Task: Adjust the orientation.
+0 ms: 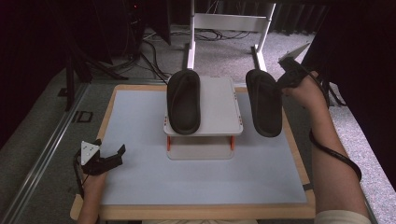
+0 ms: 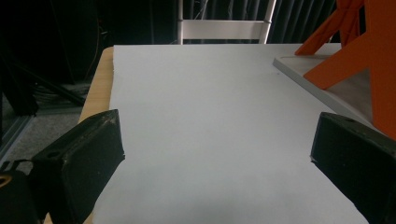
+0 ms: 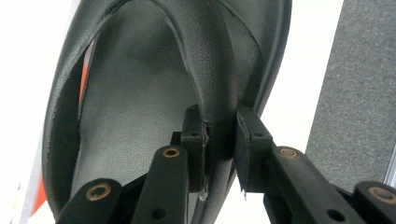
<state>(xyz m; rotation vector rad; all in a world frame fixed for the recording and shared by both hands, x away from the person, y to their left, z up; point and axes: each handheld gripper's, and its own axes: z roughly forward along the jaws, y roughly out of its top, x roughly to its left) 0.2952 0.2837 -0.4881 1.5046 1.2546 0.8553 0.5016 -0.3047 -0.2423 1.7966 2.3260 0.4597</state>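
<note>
Right gripper [image 1: 286, 77]: fingers [image 3: 250, 140] pinched tight on the strap edge of a black slipper [image 1: 264, 101], gripping it in the air.
Held slipper: hangs below the fingers, off the table [image 1: 205, 186], just beside the white stand [image 1: 219, 116].
Second slipper [image 1: 184, 101]: lies on top of the stand, well apart from the right fingers.
Left gripper [image 1: 112, 156]: fingers [image 2: 88, 158] spread wide, nothing between them, bare table mat ahead; orange stand leg [image 2: 369, 60] beyond its far finger.

Bright tabletop, dark surroundings, mild softness
</note>
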